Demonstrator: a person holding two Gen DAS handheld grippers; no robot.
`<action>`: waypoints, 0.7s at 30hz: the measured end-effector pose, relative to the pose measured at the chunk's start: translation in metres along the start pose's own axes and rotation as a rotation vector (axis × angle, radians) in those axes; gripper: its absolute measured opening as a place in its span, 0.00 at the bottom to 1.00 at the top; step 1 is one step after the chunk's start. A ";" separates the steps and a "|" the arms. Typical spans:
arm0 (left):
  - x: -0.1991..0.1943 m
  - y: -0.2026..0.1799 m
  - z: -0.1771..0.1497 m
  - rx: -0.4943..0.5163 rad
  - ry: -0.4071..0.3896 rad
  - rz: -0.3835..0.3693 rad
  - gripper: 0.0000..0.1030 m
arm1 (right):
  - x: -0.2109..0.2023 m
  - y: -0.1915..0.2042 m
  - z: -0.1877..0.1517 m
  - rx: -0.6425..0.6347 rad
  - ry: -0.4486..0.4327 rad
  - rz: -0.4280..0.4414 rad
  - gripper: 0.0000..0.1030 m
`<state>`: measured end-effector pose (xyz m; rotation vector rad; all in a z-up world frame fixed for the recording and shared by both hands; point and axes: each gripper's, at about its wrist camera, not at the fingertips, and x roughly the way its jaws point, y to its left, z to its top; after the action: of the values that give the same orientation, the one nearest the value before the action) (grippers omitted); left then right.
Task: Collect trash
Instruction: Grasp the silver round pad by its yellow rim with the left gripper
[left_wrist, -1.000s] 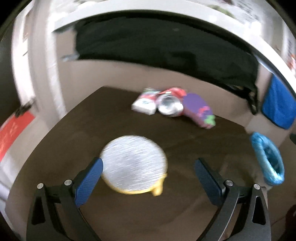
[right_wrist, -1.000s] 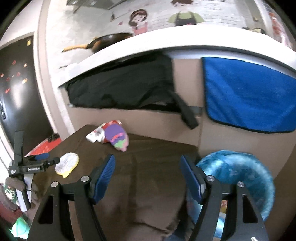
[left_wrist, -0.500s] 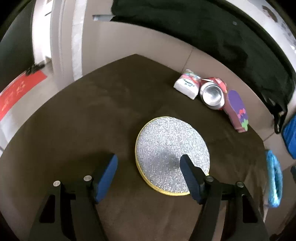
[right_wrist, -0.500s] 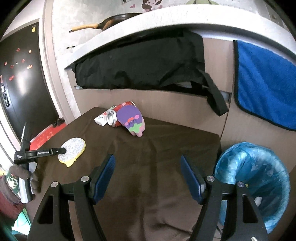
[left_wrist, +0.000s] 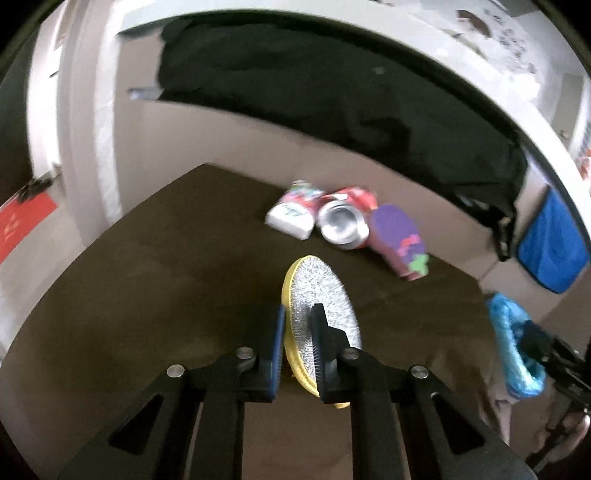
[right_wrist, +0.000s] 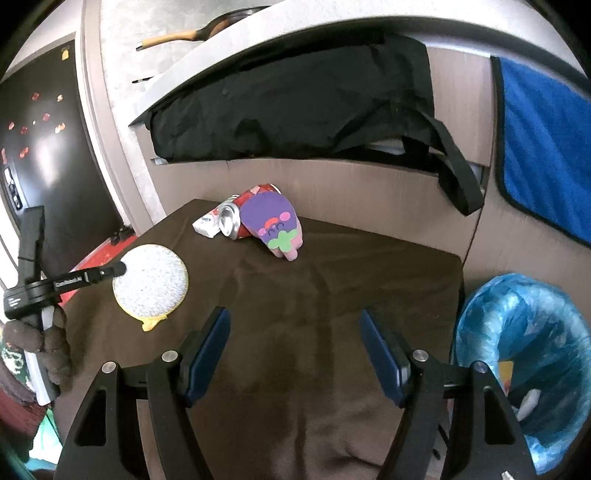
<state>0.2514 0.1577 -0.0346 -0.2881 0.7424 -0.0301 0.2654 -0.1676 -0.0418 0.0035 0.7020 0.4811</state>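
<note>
My left gripper (left_wrist: 298, 332) is shut on the round silver scouring pad (left_wrist: 325, 295) with a yellow back and holds it on edge above the brown table (left_wrist: 147, 295). The right wrist view shows the pad (right_wrist: 151, 280) held up off the table by that gripper (right_wrist: 120, 268). A white carton (left_wrist: 291, 218), a red can (left_wrist: 343, 223) and a purple eggplant-shaped sponge (left_wrist: 399, 240) lie together at the table's far edge. My right gripper (right_wrist: 295, 354) is open and empty over the table's near part. The bin with a blue bag (right_wrist: 524, 354) stands right of the table.
A black bag (right_wrist: 295, 110) lies on a shelf behind the table. A blue towel (right_wrist: 546, 147) hangs at the right. A pan (right_wrist: 207, 31) sits on the counter above. A dark fridge (right_wrist: 37, 147) stands at the left.
My left gripper has shut on the scouring pad and lifted it on edge off the table. My right gripper has stayed open, with its view shifting a little.
</note>
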 end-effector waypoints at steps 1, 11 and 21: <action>-0.002 -0.006 0.002 0.017 -0.008 -0.012 0.14 | 0.000 -0.001 0.000 0.005 0.001 0.004 0.67; 0.009 -0.056 0.000 0.136 0.022 -0.091 0.19 | -0.006 -0.020 -0.012 0.052 0.009 -0.004 0.67; 0.011 -0.045 0.013 0.071 -0.029 -0.083 0.13 | -0.001 -0.018 -0.009 0.006 0.008 -0.029 0.67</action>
<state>0.2718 0.1167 -0.0208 -0.2507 0.6988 -0.1302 0.2670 -0.1852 -0.0508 -0.0033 0.7106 0.4512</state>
